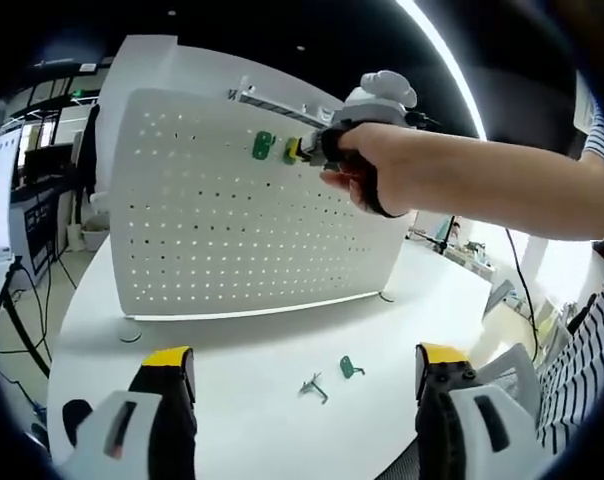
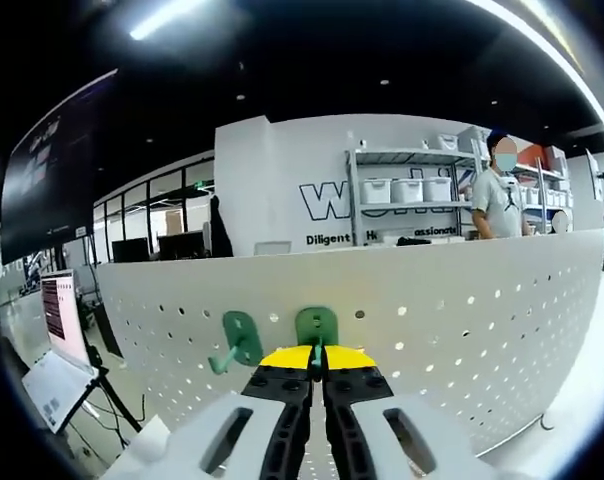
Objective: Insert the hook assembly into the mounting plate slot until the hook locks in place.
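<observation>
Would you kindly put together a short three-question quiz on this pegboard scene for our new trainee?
1. True or false: the right gripper is shut on a green plastic hook at the white perforated pegboard.
2. How many loose hooks lie on the white round table? A) none B) two C) five
3. Fill in: the left gripper has its jaws ____.

Key: 1 true. 2 B: a grey metal hook and a small green hook. 3 open.
</observation>
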The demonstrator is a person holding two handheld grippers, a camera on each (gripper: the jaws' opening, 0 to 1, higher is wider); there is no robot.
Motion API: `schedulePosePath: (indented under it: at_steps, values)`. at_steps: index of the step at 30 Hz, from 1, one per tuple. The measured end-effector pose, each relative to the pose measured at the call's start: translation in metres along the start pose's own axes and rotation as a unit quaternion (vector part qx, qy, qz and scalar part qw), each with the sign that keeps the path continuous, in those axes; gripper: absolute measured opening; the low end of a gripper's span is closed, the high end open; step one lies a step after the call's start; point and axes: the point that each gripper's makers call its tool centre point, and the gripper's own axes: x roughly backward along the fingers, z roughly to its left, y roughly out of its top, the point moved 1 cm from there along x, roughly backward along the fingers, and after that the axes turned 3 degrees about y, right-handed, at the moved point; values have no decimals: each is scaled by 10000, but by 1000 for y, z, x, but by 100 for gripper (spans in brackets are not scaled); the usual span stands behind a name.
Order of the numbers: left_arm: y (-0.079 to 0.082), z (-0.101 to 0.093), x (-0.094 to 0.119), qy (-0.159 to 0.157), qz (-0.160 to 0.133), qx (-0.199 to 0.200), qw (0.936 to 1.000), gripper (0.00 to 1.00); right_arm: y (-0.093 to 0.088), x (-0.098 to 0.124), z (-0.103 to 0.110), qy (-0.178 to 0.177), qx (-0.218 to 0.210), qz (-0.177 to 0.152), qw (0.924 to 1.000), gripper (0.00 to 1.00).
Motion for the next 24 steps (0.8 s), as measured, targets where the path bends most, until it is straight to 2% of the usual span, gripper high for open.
schedulePosePath:
  at_steps: [7, 10, 14, 17, 18, 20, 24]
  values:
    - [-3, -3, 4, 16, 67, -11, 10000, 92, 0, 2, 0, 45, -14, 131, 9999, 1]
    - [-4, -5, 4, 23, 85, -14, 10000, 93, 1, 3, 0, 112, -176, 196, 9996, 5]
    - [-4, -7, 4, 18, 117, -50, 9999, 93, 1, 6, 4, 216, -54, 222, 9995, 9]
    - [-4, -10, 3, 5, 134, -62, 9999, 93, 6, 10, 3, 225, -73, 173, 9996, 17]
    - [-4, -11, 3, 0, 140, -71, 9999, 93, 8, 12, 2, 168, -194, 148, 9996, 19]
    - [-5, -14, 1, -14, 183, -91, 9998, 93, 19, 15, 4, 292, -461, 46, 9985, 20]
    - [-5, -19, 0, -81, 247, -157, 9995, 94, 51, 24, -2, 405, -327, -348, 9980, 20]
